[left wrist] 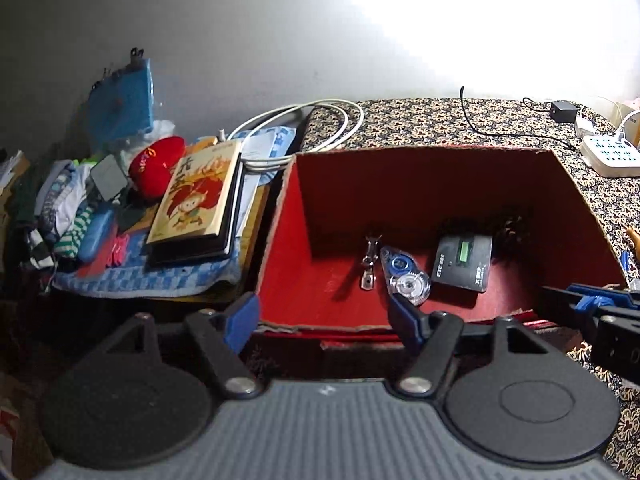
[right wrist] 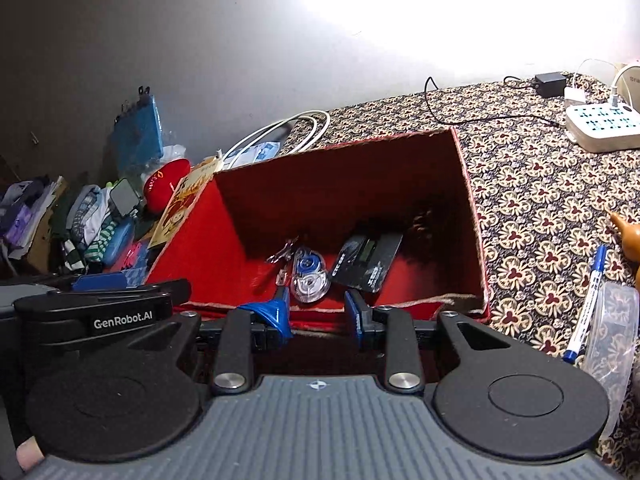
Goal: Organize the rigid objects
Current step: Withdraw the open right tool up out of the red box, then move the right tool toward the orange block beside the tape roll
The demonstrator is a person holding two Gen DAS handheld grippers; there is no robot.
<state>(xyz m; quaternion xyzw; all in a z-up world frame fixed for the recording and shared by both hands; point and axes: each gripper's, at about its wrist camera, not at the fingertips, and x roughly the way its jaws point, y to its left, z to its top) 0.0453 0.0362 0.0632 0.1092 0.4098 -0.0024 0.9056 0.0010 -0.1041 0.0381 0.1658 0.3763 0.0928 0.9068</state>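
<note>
A red open box sits on the patterned cloth. Inside lie a metal clip, a blue correction tape dispenser and a black device with a small green screen. My left gripper is open and empty at the box's near edge. My right gripper is open and empty, also at the near edge. A blue-capped marker lies right of the box beside a clear plastic container.
Left of the box, a book, red pouch, blue case and clothes lie on a checkered cloth. A white cable coils behind. A white power strip and black adapter sit far right.
</note>
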